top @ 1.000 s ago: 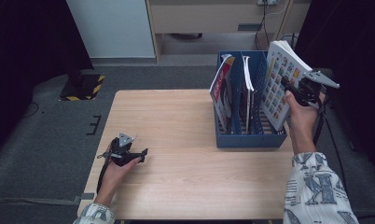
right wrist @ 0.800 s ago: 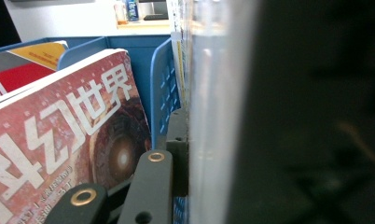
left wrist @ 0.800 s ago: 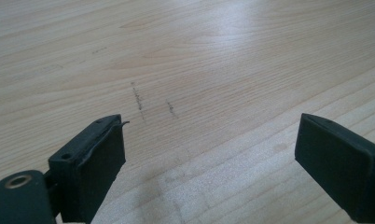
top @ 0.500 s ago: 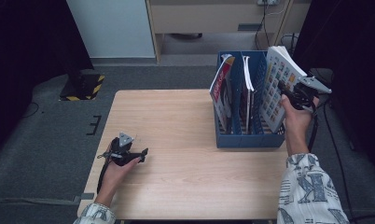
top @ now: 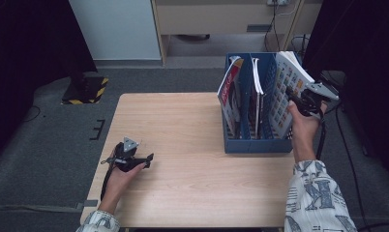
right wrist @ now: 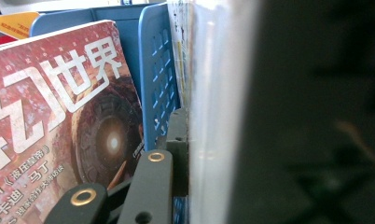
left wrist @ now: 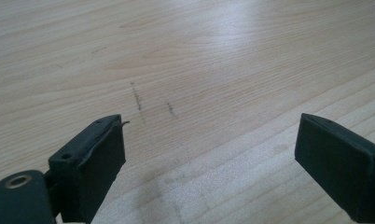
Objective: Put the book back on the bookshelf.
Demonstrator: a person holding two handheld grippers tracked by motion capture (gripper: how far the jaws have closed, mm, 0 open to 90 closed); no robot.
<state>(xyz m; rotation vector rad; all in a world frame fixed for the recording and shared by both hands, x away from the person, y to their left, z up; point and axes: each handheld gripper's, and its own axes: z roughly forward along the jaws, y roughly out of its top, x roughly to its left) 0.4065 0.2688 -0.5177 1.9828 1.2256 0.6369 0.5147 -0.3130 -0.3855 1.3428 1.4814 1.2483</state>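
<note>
Both sleeves are pale with dark letter prints. Each black gripper carries a grey three-cornered plate and a black cable.

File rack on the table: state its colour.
The file rack is blue, with perforated dividers; the high view shows it best.

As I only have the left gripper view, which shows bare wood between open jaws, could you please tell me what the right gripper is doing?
Observer: The right gripper is shut on a book with a picture-grid cover at the right side of the table.
Operator: Thank you. Is that book inside anything?
Observer: Its lower end stands in the rightmost slot of a blue file rack, and it leans to the right.
Operator: Does the rack hold anything else?
Observer: Yes, a red-covered book leans in the leftmost slot.
</note>
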